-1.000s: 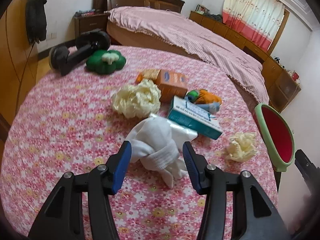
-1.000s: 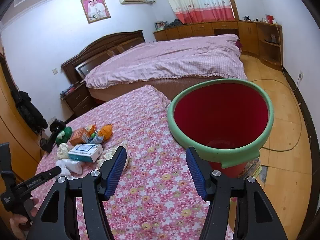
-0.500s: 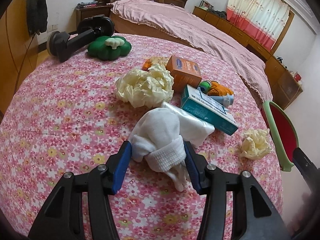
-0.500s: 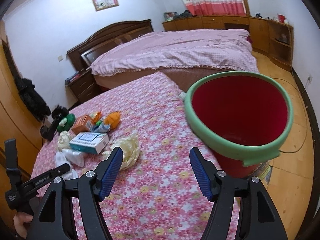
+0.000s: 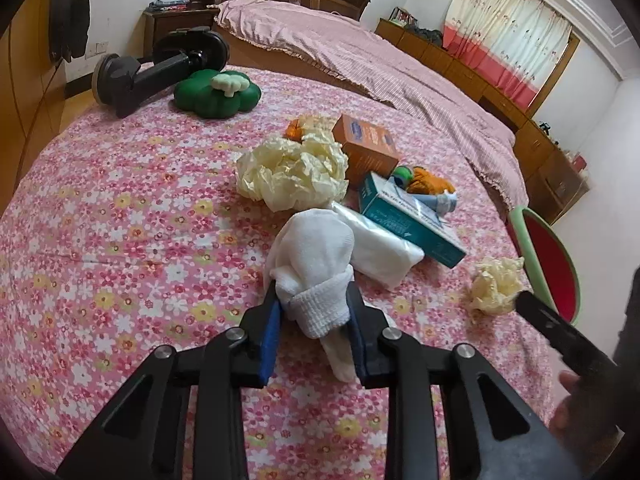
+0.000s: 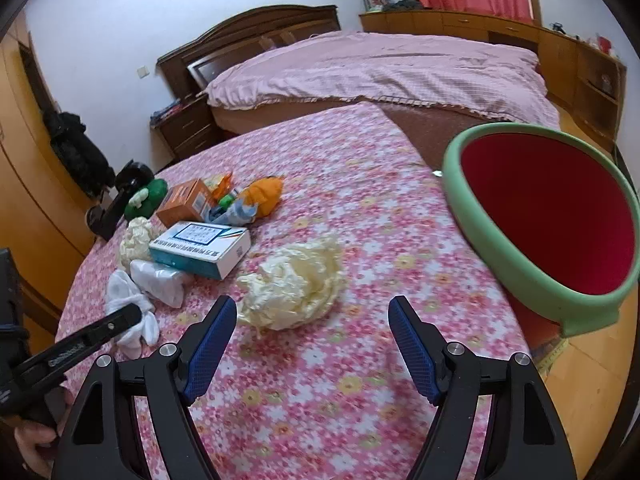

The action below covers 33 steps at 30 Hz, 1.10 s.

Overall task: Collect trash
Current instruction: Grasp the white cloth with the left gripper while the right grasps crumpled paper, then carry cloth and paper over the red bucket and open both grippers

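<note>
Left tool (image 5: pixel 314 322) has just clenched on the white sock (image 5: pixel 316 268), low centre; right tool (image 6: pixel 310 344), jaws just widening, released, hovers before the crumpled yellow paper (image 6: pixel 294 284).

A table (image 5: pixel 100 216) covered in pink floral cloth is seen. On it are laid a black mount (image 5: pixel 160 68), a green cushion (image 5: pixel 216 92), two crumpled paper wads (image 5: pixel 292 168) (image 6: pixel 296 284), an orange box (image 5: pixel 368 148), a teal box (image 6: pixel 200 248) and white cloth (image 5: pixel 316 256) — all clustered together.
</note>
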{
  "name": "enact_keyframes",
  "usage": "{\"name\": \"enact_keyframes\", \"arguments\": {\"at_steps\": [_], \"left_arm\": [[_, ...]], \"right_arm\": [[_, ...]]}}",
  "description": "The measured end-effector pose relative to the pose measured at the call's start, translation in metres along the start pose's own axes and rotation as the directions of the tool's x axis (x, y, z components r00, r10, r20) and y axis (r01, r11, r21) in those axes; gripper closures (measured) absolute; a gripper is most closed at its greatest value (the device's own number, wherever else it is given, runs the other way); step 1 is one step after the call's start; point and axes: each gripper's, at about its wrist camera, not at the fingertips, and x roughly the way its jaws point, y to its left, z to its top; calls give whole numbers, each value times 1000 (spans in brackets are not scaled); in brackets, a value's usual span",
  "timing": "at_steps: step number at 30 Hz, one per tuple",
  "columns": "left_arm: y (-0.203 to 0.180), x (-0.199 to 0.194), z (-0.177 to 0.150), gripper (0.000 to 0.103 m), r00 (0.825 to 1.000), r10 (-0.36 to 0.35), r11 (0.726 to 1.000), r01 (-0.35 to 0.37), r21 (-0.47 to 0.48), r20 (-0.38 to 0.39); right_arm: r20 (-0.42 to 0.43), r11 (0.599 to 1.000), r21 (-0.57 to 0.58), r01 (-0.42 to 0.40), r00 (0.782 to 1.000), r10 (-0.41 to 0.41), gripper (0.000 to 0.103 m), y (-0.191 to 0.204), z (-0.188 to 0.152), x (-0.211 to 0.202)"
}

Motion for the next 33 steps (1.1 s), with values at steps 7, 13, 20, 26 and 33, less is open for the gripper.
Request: {"name": "enact_keyframes", "arguments": {"at_steps": [7,13,20,26,33], "left_arm": [[-4,-20,3,73,998,-22,1000,21,22,53],[-9,-29,5,73,997,-33,999,30,33,75],[-18,-30,4,73,997,-33,998,29,53,76],[-36,-34,4,73,995,-52,995,44,93,85],[-66,-33,7,73,993,-94,984,81,159,76]], "right_arm": [[-18,999,-32,13,1000,-13,24,10,2,19],[-34,1000,1,0,999,0,49,5,1,28],[-1,999,13,-39,999,39,73,-2,1,17],[41,998,38,-43,998,42,79,-11,-1,-4],[115,996,85,-37,993,27,80,-35,1,-39]]}}
